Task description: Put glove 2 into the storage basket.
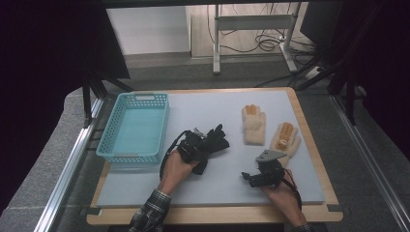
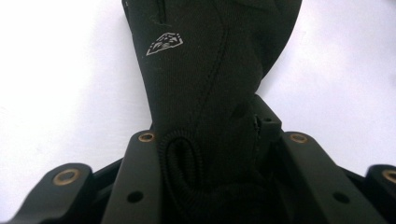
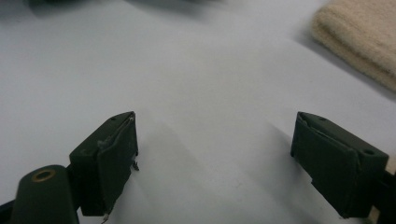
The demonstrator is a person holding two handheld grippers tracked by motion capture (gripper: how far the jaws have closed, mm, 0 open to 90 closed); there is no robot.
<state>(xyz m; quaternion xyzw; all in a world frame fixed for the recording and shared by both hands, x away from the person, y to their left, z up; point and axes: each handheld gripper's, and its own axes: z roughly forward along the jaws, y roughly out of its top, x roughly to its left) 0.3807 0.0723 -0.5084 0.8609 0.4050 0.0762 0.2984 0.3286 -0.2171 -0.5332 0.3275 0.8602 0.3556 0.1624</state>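
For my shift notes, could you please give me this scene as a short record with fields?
Surface: grey mat on a wooden table
Left claw: shut on the black glove
Right claw: open, nothing between its jaws, over bare mat
Basket: blue, at the mat's left side, nothing inside
Cream gloves: two, one beside the other, flat at the right
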